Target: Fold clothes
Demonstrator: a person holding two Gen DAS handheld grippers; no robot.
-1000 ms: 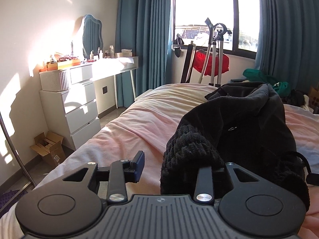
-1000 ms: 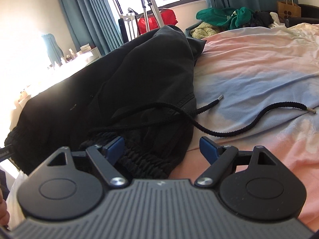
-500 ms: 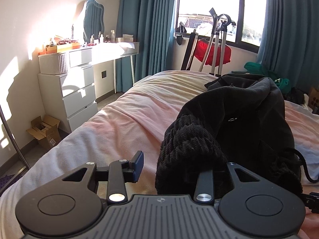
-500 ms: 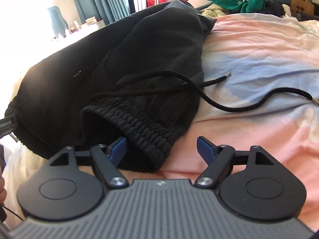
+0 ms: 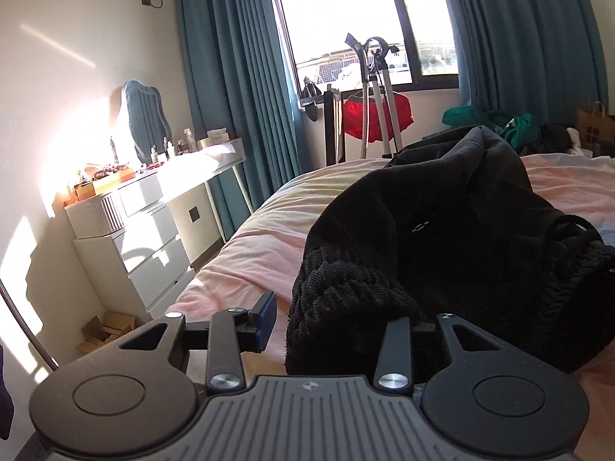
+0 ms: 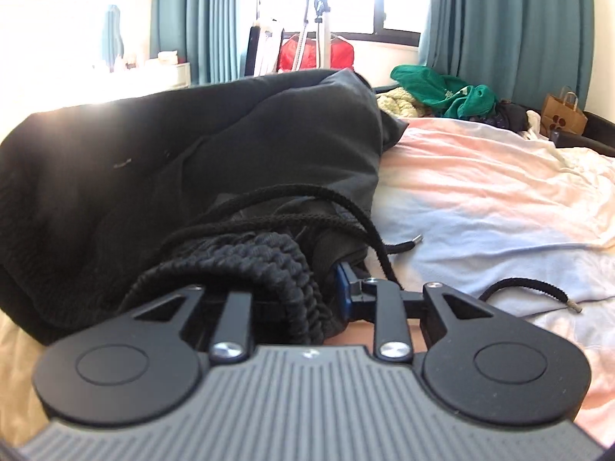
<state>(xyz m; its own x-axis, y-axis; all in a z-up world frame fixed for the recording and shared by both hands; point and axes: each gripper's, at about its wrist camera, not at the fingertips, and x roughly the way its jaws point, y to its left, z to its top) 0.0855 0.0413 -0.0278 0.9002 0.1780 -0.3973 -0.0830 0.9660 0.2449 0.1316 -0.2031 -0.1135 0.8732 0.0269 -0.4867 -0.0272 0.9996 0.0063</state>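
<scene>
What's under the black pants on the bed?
The black pants lie on a pink sheet that shows all around them. Whatever is directly beneath the fabric is covered; nothing else pokes out.

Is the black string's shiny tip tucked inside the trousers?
No, the string's metal tip lies out in the open on the bed sheet, beside the black trousers.

Black garment with ribbed waistband, pink and pale blue bed sheet showing beneath, teal curtains hanging, red cloth, green clothes, white drawers
</scene>
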